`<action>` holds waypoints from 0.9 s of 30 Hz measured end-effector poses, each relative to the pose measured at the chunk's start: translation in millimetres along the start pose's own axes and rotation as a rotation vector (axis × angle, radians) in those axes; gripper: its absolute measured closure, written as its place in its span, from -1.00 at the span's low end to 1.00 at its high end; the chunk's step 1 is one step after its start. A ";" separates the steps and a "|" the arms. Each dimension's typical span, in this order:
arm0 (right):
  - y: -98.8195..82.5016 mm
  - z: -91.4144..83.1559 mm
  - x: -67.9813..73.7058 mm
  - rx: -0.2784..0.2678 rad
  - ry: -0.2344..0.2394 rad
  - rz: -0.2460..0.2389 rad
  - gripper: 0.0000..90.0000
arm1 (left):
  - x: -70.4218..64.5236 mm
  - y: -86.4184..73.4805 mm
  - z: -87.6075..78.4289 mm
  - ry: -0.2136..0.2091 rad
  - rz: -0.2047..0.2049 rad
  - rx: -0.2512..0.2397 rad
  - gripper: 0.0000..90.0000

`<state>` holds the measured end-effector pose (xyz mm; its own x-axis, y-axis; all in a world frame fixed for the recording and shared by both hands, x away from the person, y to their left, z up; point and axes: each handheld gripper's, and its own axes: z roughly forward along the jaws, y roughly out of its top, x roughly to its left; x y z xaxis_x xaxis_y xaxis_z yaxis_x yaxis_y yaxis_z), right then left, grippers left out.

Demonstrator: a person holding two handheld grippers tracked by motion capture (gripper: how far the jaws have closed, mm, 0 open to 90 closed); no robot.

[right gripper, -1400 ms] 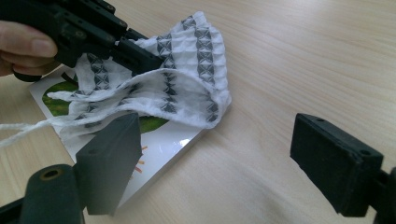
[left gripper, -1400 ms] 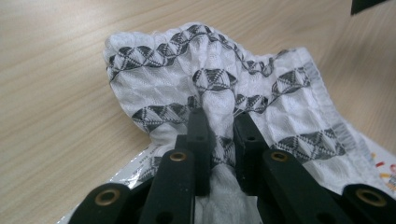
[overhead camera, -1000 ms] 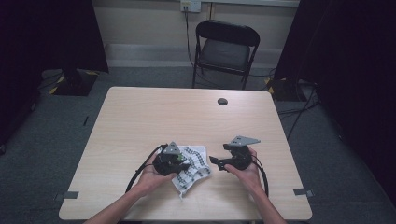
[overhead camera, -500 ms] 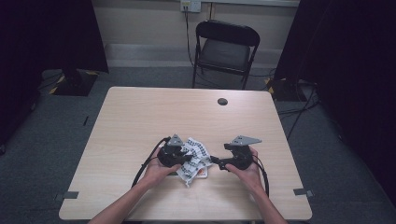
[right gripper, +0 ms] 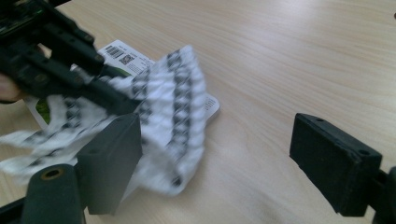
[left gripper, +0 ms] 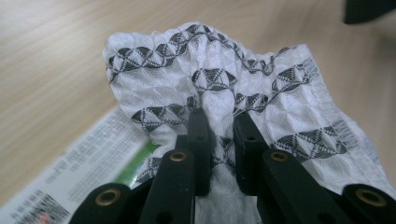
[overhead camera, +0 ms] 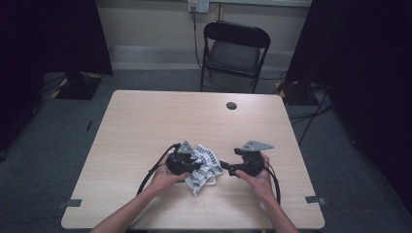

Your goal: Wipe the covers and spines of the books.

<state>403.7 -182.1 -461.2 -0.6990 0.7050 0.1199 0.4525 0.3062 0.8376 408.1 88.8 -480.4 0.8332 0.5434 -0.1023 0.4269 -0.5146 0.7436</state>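
Note:
A white cloth (overhead camera: 206, 162) with rows of black triangle patterns lies bunched near the front of the wooden table (overhead camera: 145, 121). My left gripper (overhead camera: 194, 162) is shut on a fold of this cloth (left gripper: 219, 88), which is pinched between its two black jaws and lifted a little. A printed paper card (left gripper: 79, 163) with a green patch and barcodes lies under the cloth (right gripper: 177, 107). My right gripper (overhead camera: 224, 167) stands open just right of the cloth, jaws wide apart with nothing between them. The left gripper (right gripper: 126, 105) shows at the upper left of the right gripper view.
A small dark round grommet (overhead camera: 231, 105) sits near the table's far edge. A black folding chair (overhead camera: 235, 51) stands behind the table. Tape marks (overhead camera: 73, 203) sit at the table's front corners. Cables trail from both grippers toward the person's forearms.
The left gripper has moved slightly right and bunched the cloth, which lay flatter a second ago. The right gripper has stayed in place.

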 end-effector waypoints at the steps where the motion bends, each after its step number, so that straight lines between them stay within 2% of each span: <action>1: 0.1 0.0 0.1 -0.001 0.001 0.002 -0.63 | -3.5 -1.9 -2.0 -0.012 -0.007 0.003 0.78; 4: -0.1 -0.2 0.8 0.004 0.003 -0.001 -0.63 | -10.8 -7.7 -7.5 -0.050 0.012 0.009 0.78; 8: 0.4 -0.4 1.1 0.000 0.003 0.001 -0.63 | -14.1 -9.7 -10.0 -0.058 0.020 0.016 0.78; 12: 1.0 -0.4 1.8 -0.002 0.003 0.000 -0.63 | -12.5 -3.9 -6.1 -0.043 0.019 0.029 0.77; 16: 1.1 0.7 2.5 0.002 0.007 -0.010 -0.63 | -1.1 3.8 1.1 -0.021 -0.025 0.024 0.77; 19: 1.1 -0.3 2.0 -0.004 0.004 -0.002 -0.63 | 3.2 9.5 3.7 -0.010 -0.012 0.045 0.77; 24: 0.7 -1.4 0.0 -0.009 -0.005 0.002 -0.63 | 11.8 13.2 9.2 0.019 -0.037 0.021 0.77; 27: 0.6 -0.9 0.7 -0.006 -0.003 -0.001 -0.63 | 18.3 18.4 12.7 0.045 -0.041 0.030 0.77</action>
<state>403.1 -182.0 -460.1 -0.6978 0.7065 0.1177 0.4485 0.3028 0.8409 435.7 80.8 -476.9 0.7985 0.5932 -0.1026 0.4717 -0.5107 0.7188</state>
